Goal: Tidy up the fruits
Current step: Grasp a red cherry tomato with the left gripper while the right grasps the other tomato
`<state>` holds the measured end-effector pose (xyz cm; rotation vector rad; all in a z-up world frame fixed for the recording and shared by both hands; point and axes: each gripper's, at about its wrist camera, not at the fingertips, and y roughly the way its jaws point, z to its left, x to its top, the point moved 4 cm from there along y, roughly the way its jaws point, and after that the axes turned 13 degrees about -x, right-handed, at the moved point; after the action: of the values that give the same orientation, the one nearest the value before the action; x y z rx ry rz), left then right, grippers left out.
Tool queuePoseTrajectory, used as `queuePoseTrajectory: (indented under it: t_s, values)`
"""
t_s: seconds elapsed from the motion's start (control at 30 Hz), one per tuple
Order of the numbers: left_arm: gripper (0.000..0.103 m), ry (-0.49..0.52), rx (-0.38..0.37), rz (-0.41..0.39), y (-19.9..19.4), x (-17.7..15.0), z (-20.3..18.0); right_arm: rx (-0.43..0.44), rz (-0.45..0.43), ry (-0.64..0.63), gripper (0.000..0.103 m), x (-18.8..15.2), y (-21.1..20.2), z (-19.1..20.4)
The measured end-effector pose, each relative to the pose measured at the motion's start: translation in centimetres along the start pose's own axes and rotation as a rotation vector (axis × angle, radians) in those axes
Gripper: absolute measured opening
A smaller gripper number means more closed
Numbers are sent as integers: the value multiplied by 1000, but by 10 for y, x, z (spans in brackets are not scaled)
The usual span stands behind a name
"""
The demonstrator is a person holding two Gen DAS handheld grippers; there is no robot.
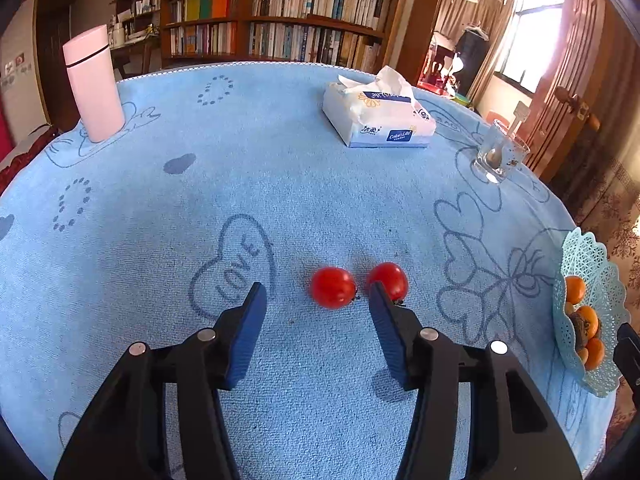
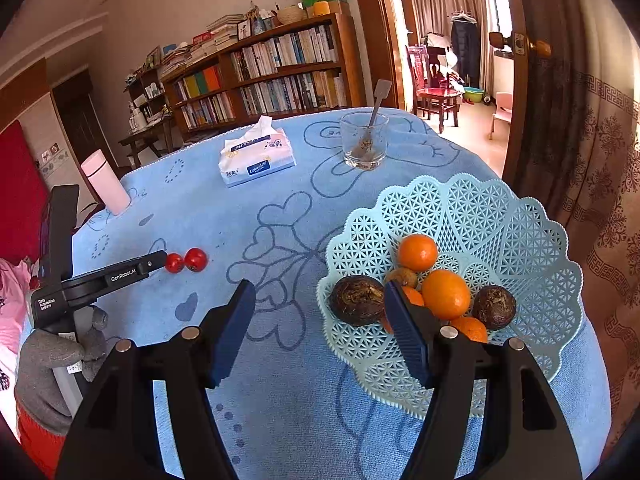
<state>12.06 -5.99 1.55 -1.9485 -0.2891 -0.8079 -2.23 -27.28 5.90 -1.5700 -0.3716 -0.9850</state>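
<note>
Left wrist view: two red tomatoes (image 1: pixel 333 287) are seen side by side on the blue-clothed surface (image 1: pixel 280 184) (stem ends turned toward the camera), just ahead of the left hand-held gripper (image 1: pixel 318 300), spread wide. Oranges (image 2: pixel 446 294) sit in the basket (image 2: pixel 520 240) under the right hand-held gripper (image 2: pixel 320 300), likewise released.

The right finger (image 1: pixel 390 328) covers part of one tomato (image 1: pixel 390 278); the basket (image 1: pixel 592 312) is cut off at the picture's edge.
</note>
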Motion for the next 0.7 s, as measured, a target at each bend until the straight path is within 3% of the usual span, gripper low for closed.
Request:
queuePoseTrajectory:
  t_s: [0.23,0.4,0.47,0.57,0.7]
  values:
    - [50,9,-11,33,19,-7,2,30,29,-57,68,-7,10,23]
    - [39,17,-8,29,27,-7,3,46,46,-91,68,-11,18,38]
    - [28,14,-21,22,25,-6,3,52,51,-105,68,-13,20,44]
    - [26,-10,-52,8,19,-6,6,64,63,-125,68,-15,27,53]
    - [21,-8,-31,-40,2,-3,8,89,93,-147,68,-13,37,67]
